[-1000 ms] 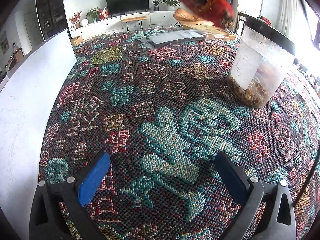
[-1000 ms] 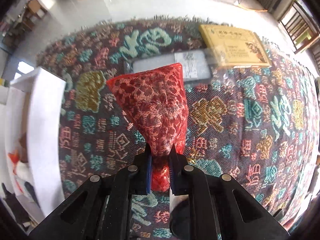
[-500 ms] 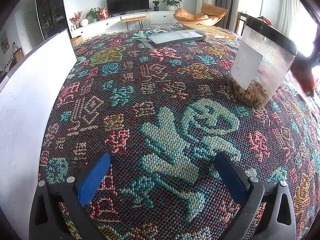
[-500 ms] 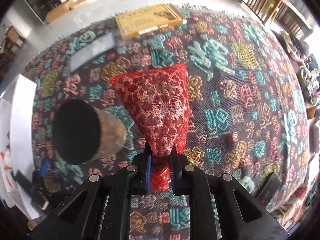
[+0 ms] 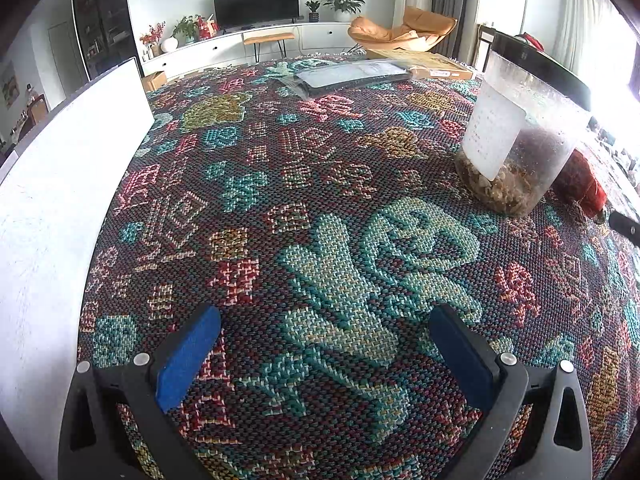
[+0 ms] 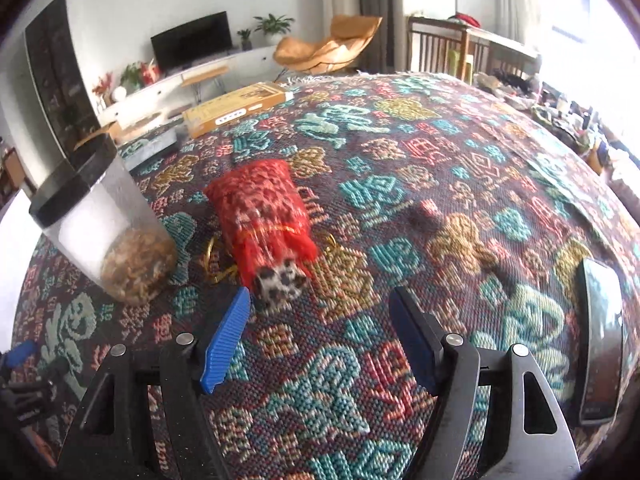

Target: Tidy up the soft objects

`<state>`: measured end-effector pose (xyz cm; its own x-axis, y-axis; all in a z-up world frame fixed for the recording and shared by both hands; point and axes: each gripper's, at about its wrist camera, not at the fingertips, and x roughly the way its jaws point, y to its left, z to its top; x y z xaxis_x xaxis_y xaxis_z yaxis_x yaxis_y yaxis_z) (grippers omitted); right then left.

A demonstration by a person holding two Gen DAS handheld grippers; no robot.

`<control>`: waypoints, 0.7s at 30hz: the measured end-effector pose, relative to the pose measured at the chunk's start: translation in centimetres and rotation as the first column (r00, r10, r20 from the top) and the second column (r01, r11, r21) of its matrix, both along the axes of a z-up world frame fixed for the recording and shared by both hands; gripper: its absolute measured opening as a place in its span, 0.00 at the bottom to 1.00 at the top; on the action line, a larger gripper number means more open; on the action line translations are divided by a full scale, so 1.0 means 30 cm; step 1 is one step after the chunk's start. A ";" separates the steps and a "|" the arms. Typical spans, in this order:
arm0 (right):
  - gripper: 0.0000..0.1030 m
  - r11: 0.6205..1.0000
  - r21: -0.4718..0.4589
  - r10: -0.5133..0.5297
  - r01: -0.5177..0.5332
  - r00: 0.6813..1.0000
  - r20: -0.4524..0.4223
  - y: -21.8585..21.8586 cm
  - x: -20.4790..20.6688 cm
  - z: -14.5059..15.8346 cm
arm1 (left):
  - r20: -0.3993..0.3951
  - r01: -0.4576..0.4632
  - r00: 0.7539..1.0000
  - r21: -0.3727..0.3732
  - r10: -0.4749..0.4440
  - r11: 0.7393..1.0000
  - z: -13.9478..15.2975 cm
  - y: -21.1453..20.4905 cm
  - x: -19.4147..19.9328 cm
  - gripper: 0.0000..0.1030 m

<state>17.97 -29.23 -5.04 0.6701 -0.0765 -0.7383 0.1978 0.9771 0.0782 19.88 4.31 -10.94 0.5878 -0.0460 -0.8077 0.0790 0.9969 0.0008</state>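
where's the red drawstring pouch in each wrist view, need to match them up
Left wrist: red drawstring pouch at the far right edge, lying on the patterned cloth, mostly hidden behind the clear jar.
Right wrist: the pouch lies left of centre, just beyond the open right gripper, nothing between its pads.
Shared landmark: the black-lidded clear jar, beside the pouch in both views.

The right hand-held gripper [image 6: 320, 332] has just opened, leaving the red pouch [image 6: 260, 216] on the cloth.
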 end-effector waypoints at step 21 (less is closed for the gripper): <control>0.82 0.999 -0.030 0.024 -0.026 0.996 -0.090 0.021 0.001 -0.086 | -0.128 0.064 0.990 0.027 -0.060 0.998 0.035 -0.010 0.085 1.00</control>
